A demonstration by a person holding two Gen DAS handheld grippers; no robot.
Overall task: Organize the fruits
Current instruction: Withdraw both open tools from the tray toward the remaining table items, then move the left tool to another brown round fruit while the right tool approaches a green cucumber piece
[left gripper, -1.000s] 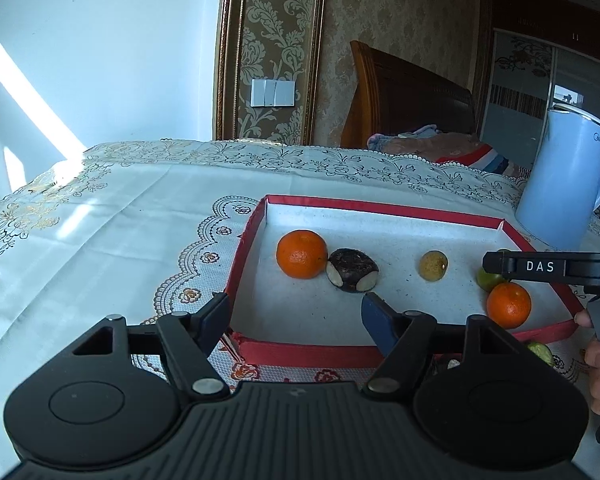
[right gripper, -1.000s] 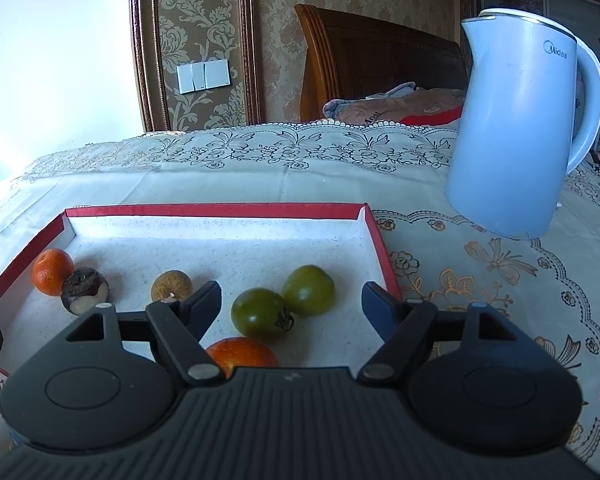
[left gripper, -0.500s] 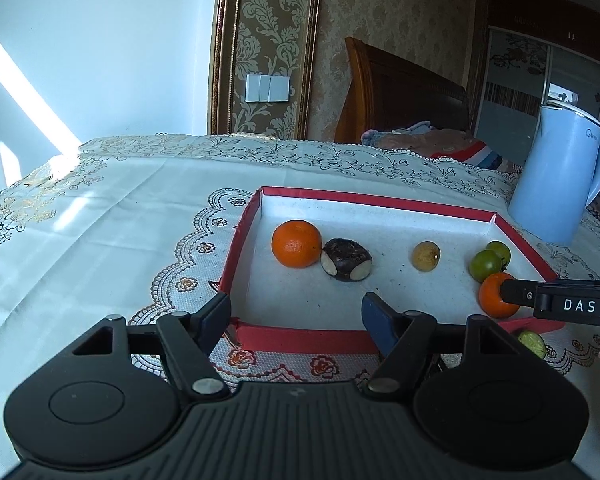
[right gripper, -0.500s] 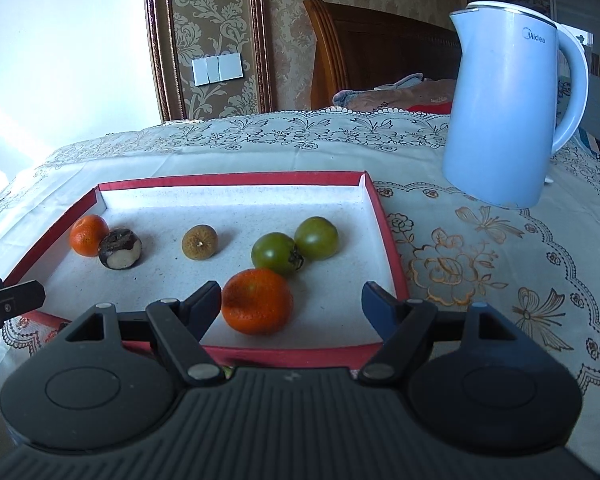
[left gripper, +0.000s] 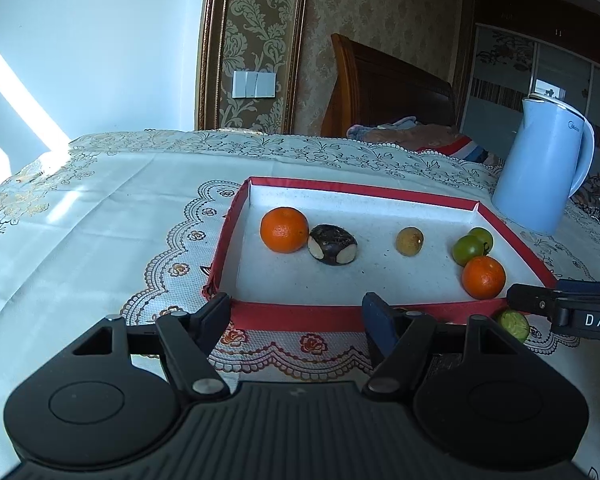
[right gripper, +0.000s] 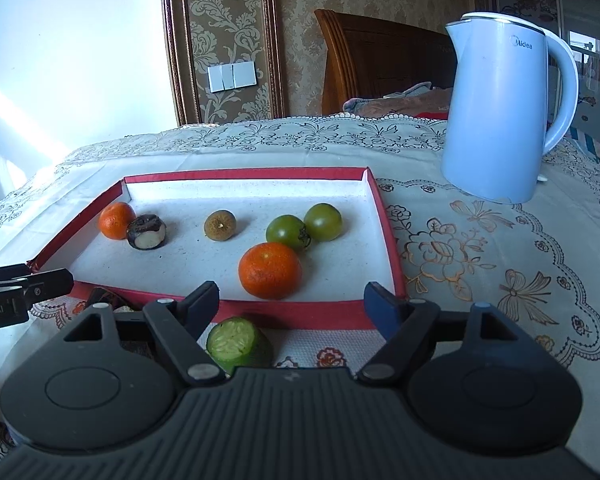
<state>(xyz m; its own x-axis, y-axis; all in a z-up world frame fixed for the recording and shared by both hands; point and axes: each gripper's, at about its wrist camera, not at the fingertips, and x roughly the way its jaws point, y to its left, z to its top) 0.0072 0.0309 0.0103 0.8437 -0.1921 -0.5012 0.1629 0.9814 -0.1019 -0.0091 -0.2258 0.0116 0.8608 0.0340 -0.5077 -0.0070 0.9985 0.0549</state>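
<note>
A red-rimmed tray (left gripper: 236,240) (right gripper: 388,232) holds two oranges (left gripper: 284,229) (right gripper: 270,270), a dark water chestnut (left gripper: 333,244), a brown longan (right gripper: 220,225) and two green tomatoes (right gripper: 286,232). A cut green fruit piece (right gripper: 236,344) (left gripper: 512,324) lies on the cloth outside the tray's near wall. My right gripper (right gripper: 291,294) hovers over that wall, its jaws opening, with the green piece low beside its left finger and untouched. My left gripper (left gripper: 296,306) is open and empty at the tray's near left corner.
A pale blue kettle (right gripper: 496,120) (left gripper: 540,168) stands on the lace tablecloth right of the tray. A small dark item (right gripper: 104,298) lies on the cloth by the tray's near left corner, partly hidden. A wooden headboard and bedding sit behind the table.
Both grippers have drawn back from the tray toward its near edge. The right one has come out over the near wall, and the cut green piece now shows beneath it.
</note>
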